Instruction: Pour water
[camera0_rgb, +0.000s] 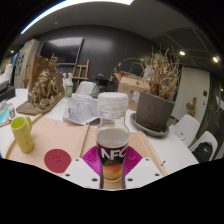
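Holding a clear plastic cup (113, 152) upright between the two fingers of the gripper (113, 172), closed to about the cup's width, with the left finger (84, 172) and right finger (143, 172) seeming to press its sides low down, the magenta pads showing at either flank. Standing dead ahead at twelve o'clock, long axis vertical, printed with dark letters, with amber liquid in the bottom part. Sitting on or just over a wooden board (60, 140); cannot tell whether lifted clear. Lying at about ten o'clock, near the left finger, a round red coaster (57, 160) on that board. Standing farther out at nine to ten o'clock, well apart from the held cup, a tall green cup (21, 133), upright and open-topped, the likeliest place to pour; judged so only from the task, not seen. Calling, then, for a swing leftward and a tilt toward that rim. Rising directly beyond the held cup at twelve o'clock, a stack of clear cups (112, 105). Farther at one to two o'clock, a dark pot (155, 110) of dried stems; at ten to eleven o'clock, a brown figurine (44, 88). Beyond all, a dim room.
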